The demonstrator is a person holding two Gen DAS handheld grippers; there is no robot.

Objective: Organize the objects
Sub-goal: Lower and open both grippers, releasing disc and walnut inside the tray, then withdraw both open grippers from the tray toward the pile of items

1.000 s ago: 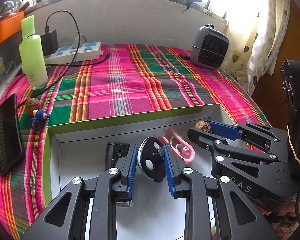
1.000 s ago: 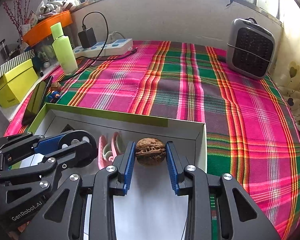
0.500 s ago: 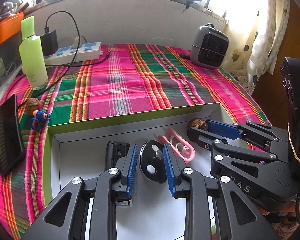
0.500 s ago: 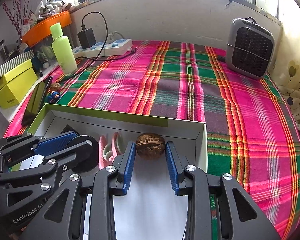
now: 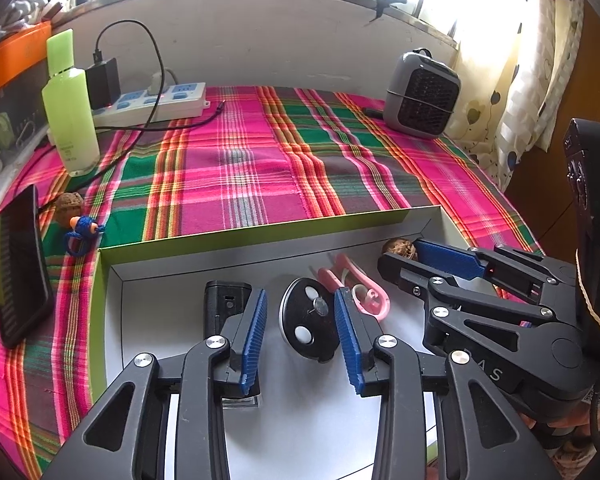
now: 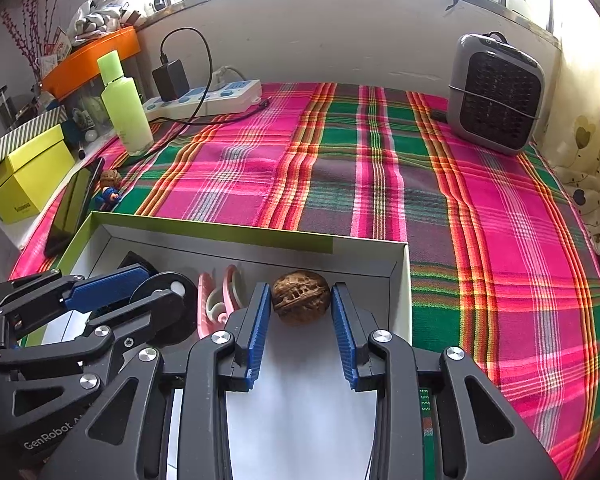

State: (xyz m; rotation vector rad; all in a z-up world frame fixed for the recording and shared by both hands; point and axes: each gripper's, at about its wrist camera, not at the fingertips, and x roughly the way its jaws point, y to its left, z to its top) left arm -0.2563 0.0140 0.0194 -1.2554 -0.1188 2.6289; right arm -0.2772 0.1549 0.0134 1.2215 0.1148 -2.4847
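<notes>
A white box with a green rim lies on the plaid cloth, with both grippers over it. My left gripper has its jaws opening. A black disc rests on the box floor between them, clear of the left pad. My right gripper is opening a little around a walnut. The walnut sits on the floor near the box's far right corner, with a gap at each pad. A pink clip lies between the two grippers. A small black device is behind the left finger.
On the cloth stand a green bottle, a power strip with a charger, and a grey heater. A phone, a second walnut and a blue figure lie left of the box. A yellow box is beyond the edge.
The left jaws have spread apart and the black disc has settled lower on the box floor. The walnut has come free of the right pads, which stand slightly wider.
</notes>
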